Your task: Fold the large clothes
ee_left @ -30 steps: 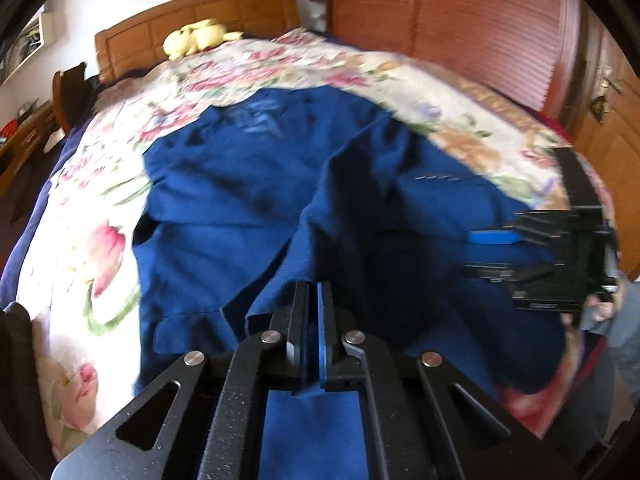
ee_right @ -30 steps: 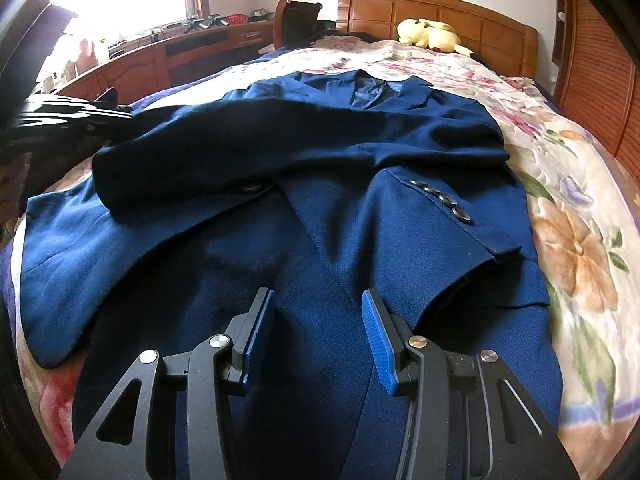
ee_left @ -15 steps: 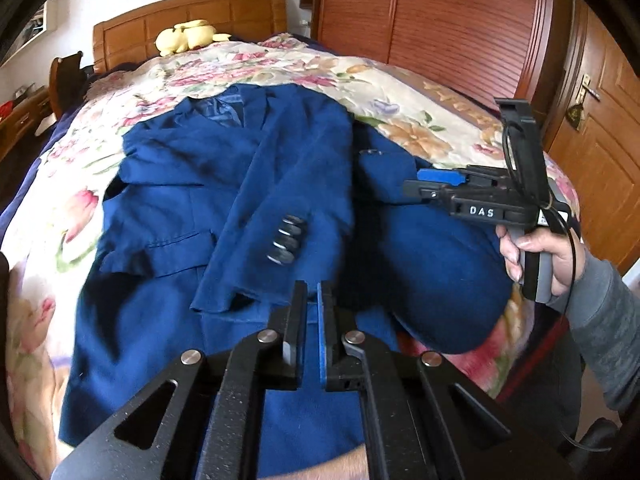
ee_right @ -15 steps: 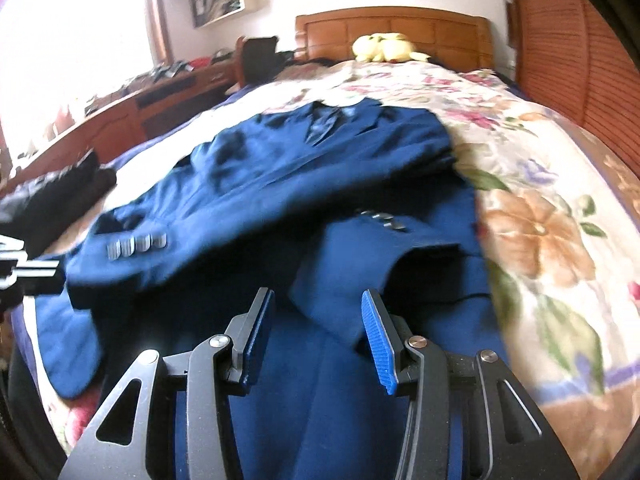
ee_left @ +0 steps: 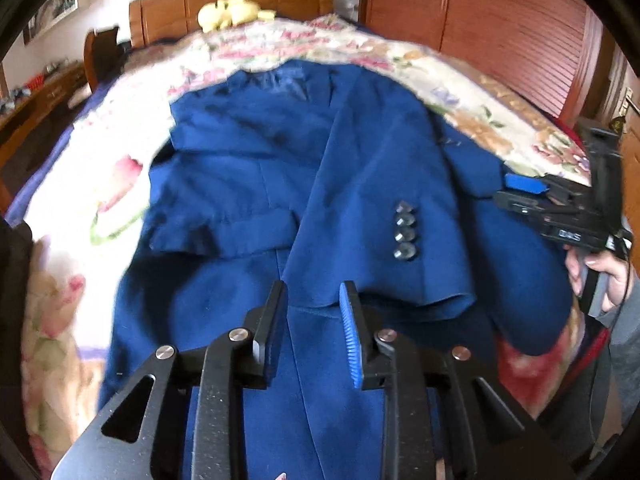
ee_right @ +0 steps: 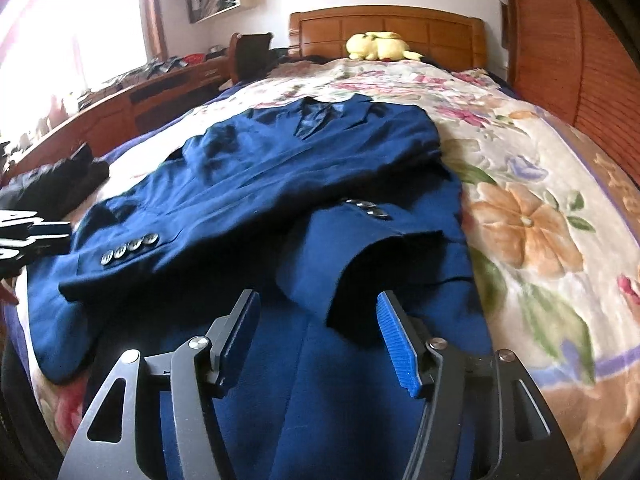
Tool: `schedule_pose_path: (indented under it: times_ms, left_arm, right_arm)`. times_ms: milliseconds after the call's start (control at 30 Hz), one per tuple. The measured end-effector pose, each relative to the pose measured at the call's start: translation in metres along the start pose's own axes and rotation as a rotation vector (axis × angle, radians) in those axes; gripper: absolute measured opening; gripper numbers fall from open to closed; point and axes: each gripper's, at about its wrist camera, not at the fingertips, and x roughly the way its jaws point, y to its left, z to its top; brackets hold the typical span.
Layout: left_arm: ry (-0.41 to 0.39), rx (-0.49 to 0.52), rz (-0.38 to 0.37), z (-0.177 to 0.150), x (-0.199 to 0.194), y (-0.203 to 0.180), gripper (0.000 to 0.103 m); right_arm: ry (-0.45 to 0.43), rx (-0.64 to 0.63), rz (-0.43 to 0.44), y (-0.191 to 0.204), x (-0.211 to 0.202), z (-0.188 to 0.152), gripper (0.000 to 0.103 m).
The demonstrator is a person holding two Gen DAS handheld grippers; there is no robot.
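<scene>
A navy blue suit jacket (ee_left: 256, 168) (ee_right: 304, 168) lies front-up on a floral bedspread (ee_left: 120, 168) (ee_right: 532, 208), collar toward the headboard. Both sleeves are folded across its front; one cuff with several grey buttons (ee_left: 404, 236) lies just beyond my left gripper (ee_left: 314, 312). That gripper's jaws are opening and hold nothing; the cuff edge lies loose below them. My right gripper (ee_right: 318, 320) hovers over the lower jacket, jaws opening, the other sleeve's cuff (ee_right: 372, 264) lying under the gap, not pinched. In the left wrist view the right gripper (ee_left: 532, 196) is at the right edge, held by a hand (ee_left: 600, 276).
A yellow plush toy (ee_right: 380, 46) lies by the wooden headboard (ee_right: 384, 28). Slatted wooden wardrobe doors (ee_left: 500, 24) run along the bed's right side. A wooden desk (ee_right: 132, 104) and chair stand at the left, and dark clothing (ee_right: 52, 184) lies at the bed's left edge.
The left gripper let go of the sleeve cuff, which now lies flat across the jacket front, and its jaws parted. The right gripper's jaws widened over the other cuff.
</scene>
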Motion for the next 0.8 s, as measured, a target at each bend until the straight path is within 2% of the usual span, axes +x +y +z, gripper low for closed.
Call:
schedule_pose_path:
  times_ms: [267, 433, 500, 533, 633, 700, 800]
  left_arm:
    - [0.08, -0.053, 0.015, -0.006, 0.039, 0.015, 0.028]
    - [0.099, -0.103, -0.021, -0.002, 0.047, 0.022, 0.029]
    - [0.103, -0.092, -0.008, -0.002, 0.046, 0.018, 0.028]
    - [0.1, -0.069, -0.006, -0.002, 0.044, 0.014, 0.025]
    - [0.08, -0.034, -0.043, -0.001, 0.039, 0.01, 0.006]
    - [0.062, -0.021, -0.053, 0.001, 0.033, 0.011, 0.003]
    - [0.008, -0.031, -0.029, 0.009, 0.016, 0.02, 0.003]
  right_arm:
    - [0.009, -0.072, -0.01, 0.012, 0.007, -0.001, 0.063]
    - [0.013, -0.069, -0.007, 0.011, 0.009, -0.002, 0.063]
    - [0.017, -0.072, -0.007, 0.01, 0.01, -0.002, 0.062]
    - [0.019, -0.073, -0.008, 0.01, 0.011, -0.002, 0.063]
    - [0.01, -0.077, -0.018, 0.011, 0.009, -0.002, 0.062]
    - [0.0, -0.078, -0.023, 0.011, 0.007, -0.003, 0.063]
    - [-0.001, -0.078, -0.025, 0.011, 0.008, -0.004, 0.063]
